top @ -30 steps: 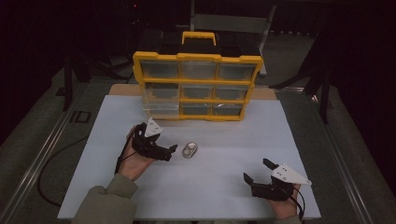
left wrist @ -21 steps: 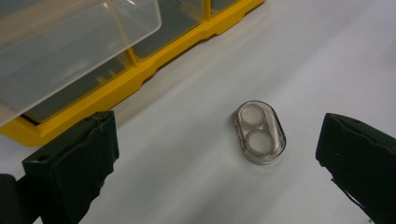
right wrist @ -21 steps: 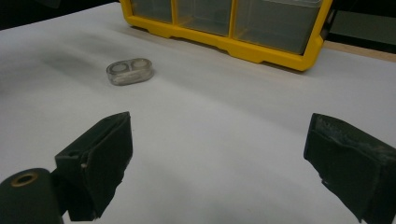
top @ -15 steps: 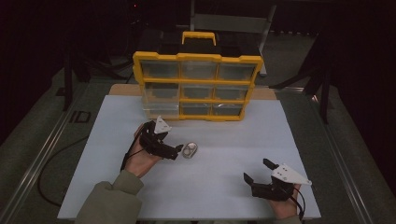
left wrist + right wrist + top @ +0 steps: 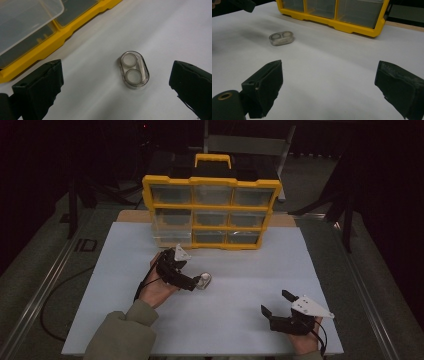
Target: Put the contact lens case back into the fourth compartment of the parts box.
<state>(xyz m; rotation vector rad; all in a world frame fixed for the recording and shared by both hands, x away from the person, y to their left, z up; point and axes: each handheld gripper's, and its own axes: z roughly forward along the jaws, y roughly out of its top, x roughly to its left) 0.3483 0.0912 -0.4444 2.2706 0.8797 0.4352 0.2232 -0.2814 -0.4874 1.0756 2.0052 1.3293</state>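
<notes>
A small clear oval case (image 5: 203,280) with two round wells lies flat on the white table, in front of the yellow drawer organiser (image 5: 211,182). My left gripper (image 5: 194,282) hovers right at the case, open. In the left gripper view the case (image 5: 134,70) lies on the table between and beyond the two wide-apart jaws of the left gripper (image 5: 116,65), touching neither. My right gripper (image 5: 276,303) rests open near the table's front right, nothing between its fingers. From the right gripper (image 5: 329,67) the case (image 5: 281,38) lies far off to the upper left.
The organiser's bottom-left clear drawer (image 5: 172,236) is pulled out a little toward me and also shows as the clear drawer (image 5: 25,17) close to my left gripper. The white table top (image 5: 250,265) lies bare between the two grippers. Dark floor and rails flank the table.
My left gripper has moved right and slightly forward, from beside the case to right over it. The right gripper and the case have stayed put.
</notes>
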